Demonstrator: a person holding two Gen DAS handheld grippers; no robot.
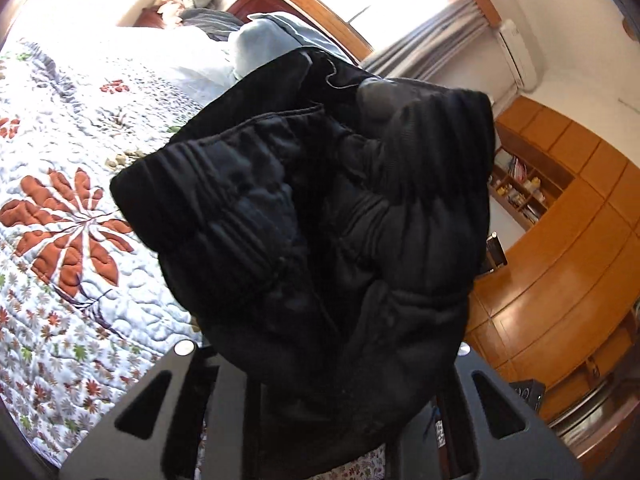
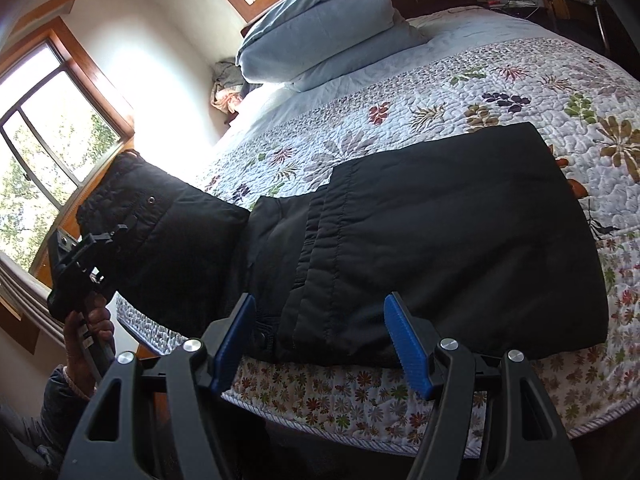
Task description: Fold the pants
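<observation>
Left gripper [image 2: 116,236] gripping pants [image 2: 440,240] off bed edge [image 2: 360,420]

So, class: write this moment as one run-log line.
task: fold pants | left gripper: shut on pants, waist end lifted off bed | right gripper: open, at near edge | fold: unfinished

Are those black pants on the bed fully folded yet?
Partly. The black pants lie doubled on the quilt, but one end is lifted off the bed by the left hand-held gripper.

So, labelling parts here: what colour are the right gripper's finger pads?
Blue, ribbed pads; clearest in the right wrist view.
</observation>
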